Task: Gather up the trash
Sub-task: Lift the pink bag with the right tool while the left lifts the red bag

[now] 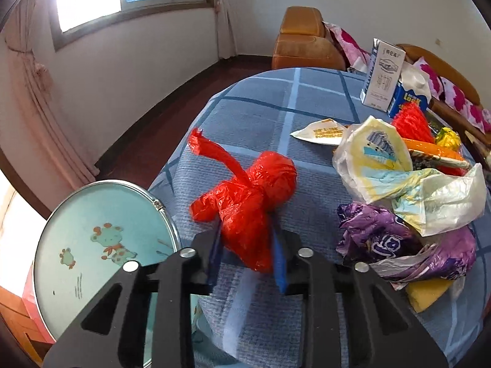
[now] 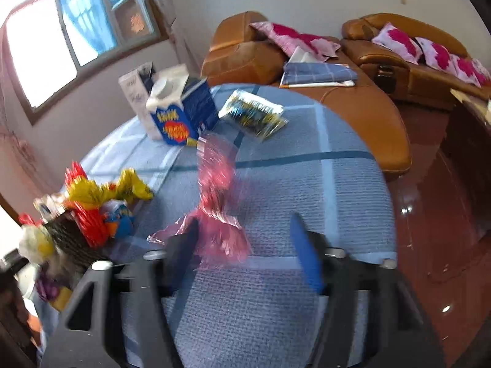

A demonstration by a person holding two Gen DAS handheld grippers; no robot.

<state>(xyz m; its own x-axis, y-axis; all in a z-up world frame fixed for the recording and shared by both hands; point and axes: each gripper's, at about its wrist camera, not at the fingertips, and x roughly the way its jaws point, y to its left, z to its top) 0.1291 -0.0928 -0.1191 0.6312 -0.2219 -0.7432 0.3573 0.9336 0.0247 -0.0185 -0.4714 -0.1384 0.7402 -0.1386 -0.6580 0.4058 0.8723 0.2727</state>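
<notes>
A knotted red plastic bag point(image 1: 245, 202) lies on the blue checked tablecloth point(image 1: 276, 107). My left gripper point(image 1: 247, 254) has its blue pads around the bag's near end and is shut on it. My right gripper point(image 2: 245, 245) is open over the table; a crumpled pink wrapper point(image 2: 218, 202) lies just by its left finger, loose. A pile of trash point(image 1: 408, 190) with purple, white and yellow bags sits to the right in the left wrist view, and shows blurred at the left of the right wrist view point(image 2: 89, 211).
A round tin lid with a cartoon print point(image 1: 101, 251) stands off the table's left edge. Two cartons point(image 1: 386, 76) stand at the far side, also in the right wrist view point(image 2: 175, 113). A foil snack packet point(image 2: 254, 116) lies beyond the wrapper. Orange sofas point(image 2: 353, 98) stand behind the table.
</notes>
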